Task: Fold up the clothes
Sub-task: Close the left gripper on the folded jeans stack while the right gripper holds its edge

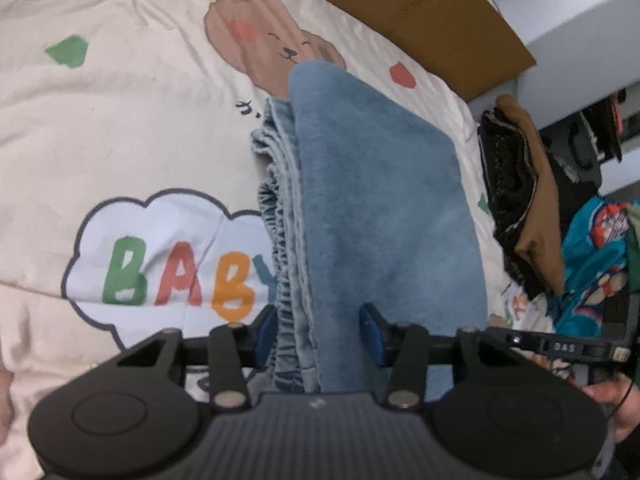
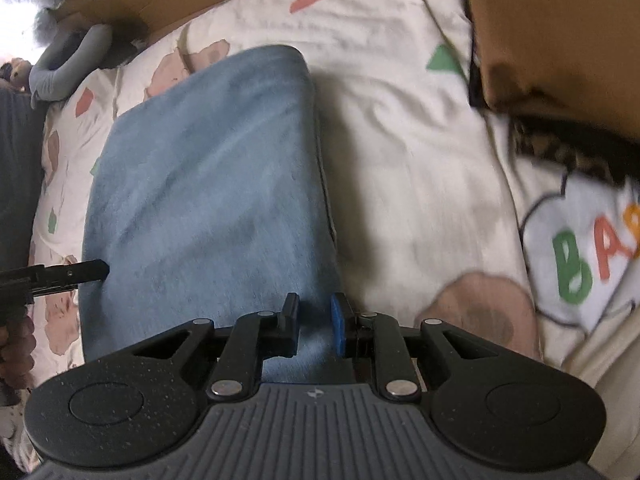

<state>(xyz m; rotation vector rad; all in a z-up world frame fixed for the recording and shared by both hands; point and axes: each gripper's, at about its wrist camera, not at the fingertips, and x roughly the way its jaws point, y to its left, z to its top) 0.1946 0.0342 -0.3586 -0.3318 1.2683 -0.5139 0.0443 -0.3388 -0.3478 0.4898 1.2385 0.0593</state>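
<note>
Cream cartoon bedspread (image 1: 132, 128) under folded blue jeans (image 1: 372, 208); cardboard box (image 1: 432, 4) beyond jeans; dark clothes pile (image 1: 516, 200) beside them. Left gripper (image 1: 320, 328) clamped on jeans' edge; right gripper (image 2: 314, 326) likewise pinching jeans.

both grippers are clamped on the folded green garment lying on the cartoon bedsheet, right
Not quite: the folded garment is blue, not green, as both wrist views show. The rest holds: the left gripper and right gripper each grip its edge, and it lies on the cartoon bedsheet.
</note>
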